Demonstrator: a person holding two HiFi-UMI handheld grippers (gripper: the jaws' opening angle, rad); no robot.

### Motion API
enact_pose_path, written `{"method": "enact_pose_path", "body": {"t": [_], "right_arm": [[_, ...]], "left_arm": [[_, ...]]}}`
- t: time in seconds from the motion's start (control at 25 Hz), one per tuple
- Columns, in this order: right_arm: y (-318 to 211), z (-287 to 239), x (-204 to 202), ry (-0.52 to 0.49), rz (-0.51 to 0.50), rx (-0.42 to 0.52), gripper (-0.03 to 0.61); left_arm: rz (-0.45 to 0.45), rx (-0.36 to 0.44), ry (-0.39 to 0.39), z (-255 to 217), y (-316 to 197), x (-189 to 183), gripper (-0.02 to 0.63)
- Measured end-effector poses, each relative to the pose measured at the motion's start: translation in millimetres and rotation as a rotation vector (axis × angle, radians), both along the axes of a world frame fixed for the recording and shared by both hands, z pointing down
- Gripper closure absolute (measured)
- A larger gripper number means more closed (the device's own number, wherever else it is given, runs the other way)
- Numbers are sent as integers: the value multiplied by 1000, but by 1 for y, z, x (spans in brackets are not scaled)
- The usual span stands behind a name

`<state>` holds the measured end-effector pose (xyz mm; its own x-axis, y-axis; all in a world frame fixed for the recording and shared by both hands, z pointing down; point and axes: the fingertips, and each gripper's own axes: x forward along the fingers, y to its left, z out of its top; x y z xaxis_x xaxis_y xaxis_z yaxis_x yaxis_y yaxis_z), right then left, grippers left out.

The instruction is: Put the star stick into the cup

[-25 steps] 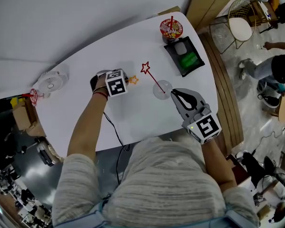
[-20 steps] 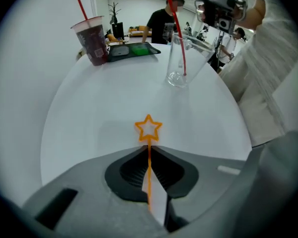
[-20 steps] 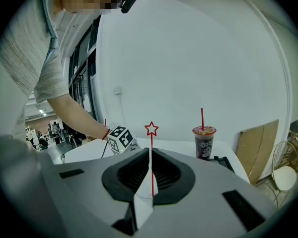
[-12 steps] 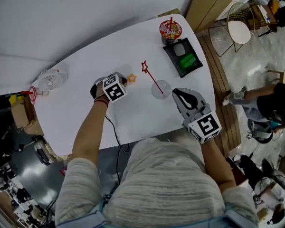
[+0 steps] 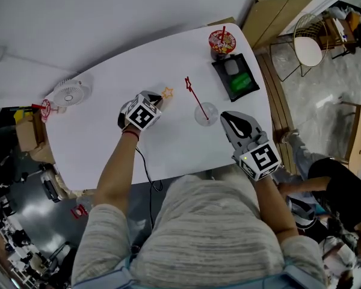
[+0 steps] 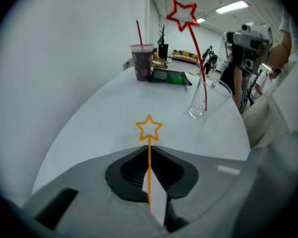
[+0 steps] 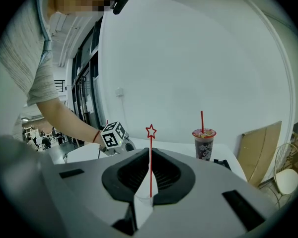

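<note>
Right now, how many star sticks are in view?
2. The orange star stick is held in the left gripper; the red star stick stands in the clear cup beside the right gripper. No others visible.

White table [image 5: 174, 143], small fan [image 5: 68, 92], drink with straw [image 5: 221, 41], black tray [image 5: 224, 80]
</note>
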<state>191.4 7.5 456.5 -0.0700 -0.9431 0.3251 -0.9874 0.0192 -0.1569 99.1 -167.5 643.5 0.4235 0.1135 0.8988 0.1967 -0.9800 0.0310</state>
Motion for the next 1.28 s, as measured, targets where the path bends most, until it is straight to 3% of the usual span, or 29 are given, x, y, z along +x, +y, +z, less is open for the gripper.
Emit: {"method": "enact_pose_path", "body": {"t": [0.24,0.48,0.72,1.04,1.28], "right_arm": [[-7,-8,-2,3,-28,26,558],[-13,-15,-4,12,-63,41,558],[-19,-21,-8,14,-91,58,558],[-19,-23,-11,21,-110,52,557],[-15,-24,-12,26,-108,49,558]], "left_arm": [[-221,-59,204,-51,-13,12,588],[-380,-85,409,-98,-20,13,588],[-462,-81,622,-152,-9,14,588],[-564,-167,944,-231,12,8,588],[-541,-212,1078,-267,35,10,588]]}}
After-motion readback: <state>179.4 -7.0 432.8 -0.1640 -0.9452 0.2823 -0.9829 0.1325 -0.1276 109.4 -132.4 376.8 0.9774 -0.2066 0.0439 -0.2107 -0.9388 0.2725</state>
